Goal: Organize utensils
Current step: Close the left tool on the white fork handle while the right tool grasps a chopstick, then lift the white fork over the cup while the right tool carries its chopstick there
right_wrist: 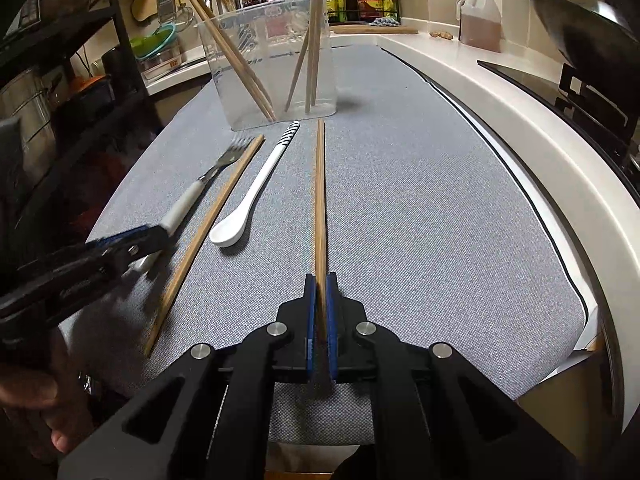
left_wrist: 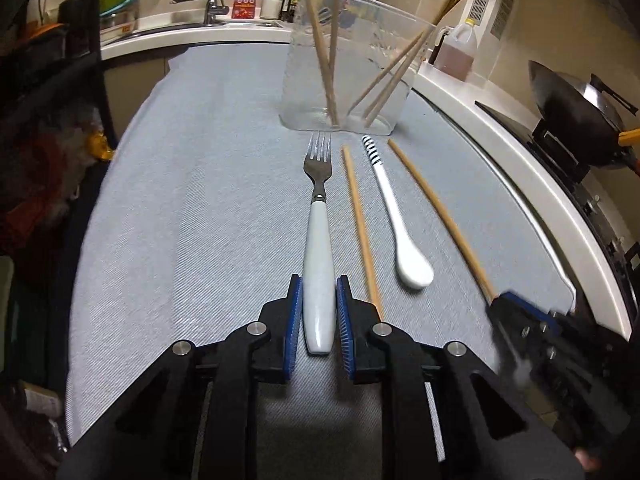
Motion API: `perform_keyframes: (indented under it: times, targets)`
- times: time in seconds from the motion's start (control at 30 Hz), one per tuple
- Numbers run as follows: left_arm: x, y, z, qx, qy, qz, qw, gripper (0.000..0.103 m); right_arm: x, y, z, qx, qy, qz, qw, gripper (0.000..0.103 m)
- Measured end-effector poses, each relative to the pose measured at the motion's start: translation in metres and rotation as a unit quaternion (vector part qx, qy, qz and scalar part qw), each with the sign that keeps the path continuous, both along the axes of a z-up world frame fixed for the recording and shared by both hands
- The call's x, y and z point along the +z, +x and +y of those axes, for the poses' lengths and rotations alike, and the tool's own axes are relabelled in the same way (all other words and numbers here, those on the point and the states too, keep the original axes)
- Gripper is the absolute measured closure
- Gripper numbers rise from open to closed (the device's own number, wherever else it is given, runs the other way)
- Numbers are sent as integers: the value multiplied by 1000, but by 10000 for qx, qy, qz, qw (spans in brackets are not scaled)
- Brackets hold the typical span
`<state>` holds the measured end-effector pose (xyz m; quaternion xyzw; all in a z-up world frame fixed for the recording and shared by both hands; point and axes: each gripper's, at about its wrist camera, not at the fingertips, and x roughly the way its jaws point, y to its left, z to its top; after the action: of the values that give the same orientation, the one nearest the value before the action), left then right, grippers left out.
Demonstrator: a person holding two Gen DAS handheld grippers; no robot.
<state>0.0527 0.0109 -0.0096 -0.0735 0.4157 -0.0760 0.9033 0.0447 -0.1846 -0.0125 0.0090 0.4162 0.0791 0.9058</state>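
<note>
Left gripper (left_wrist: 319, 320) straddles the fork (left_wrist: 319, 248)'s white handle, pads just beside it, contact unclear. Right gripper (right_wrist: 319, 320) pinches one chopstick (right_wrist: 320, 200), pitched down at the grey mat (right_wrist: 420, 220). Second chopstick (right_wrist: 208, 236) and spoon (right_wrist: 252, 196) lie between them; clear holder (right_wrist: 272, 60) at the mat's far edge. No label readable.

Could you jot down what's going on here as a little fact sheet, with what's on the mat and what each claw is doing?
surface: grey mat on a kitchen counter
container: clear plastic tub, four chopsticks standing in it
lying loose: fork, white spoon with striped handle, one chopstick between them
left gripper: pads on either side of the fork's white handle, narrow gaps showing, not yet clamped
right gripper: shut on another chopstick, which points at the tub
</note>
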Motion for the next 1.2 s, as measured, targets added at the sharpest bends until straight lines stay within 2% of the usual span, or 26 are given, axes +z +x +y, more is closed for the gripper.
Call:
perform_keyframes:
  times: [0.13, 0.37, 0.5, 0.73, 1.2]
  targets:
    - [-3, -10, 15, 77, 78, 107, 9999, 85, -5, 3, -3, -22, 28, 121, 9999, 94]
    - [-5, -8, 7, 78, 593, -97, 9982, 85, -5, 8, -1, -3, -30, 118, 9999, 95]
    - [-6, -3, -1, 80, 755, -185, 9969, 85, -5, 10, 1, 17, -115, 83, 9999, 95]
    - [-5, -7, 1, 50, 669, -149, 9976, 85, -4, 10, 0, -31, -126, 75, 9999, 97]
    - [-7, -6, -7, 24, 816, -200, 9965, 85, -5, 13, 2, -16, -210, 60, 9998, 97]
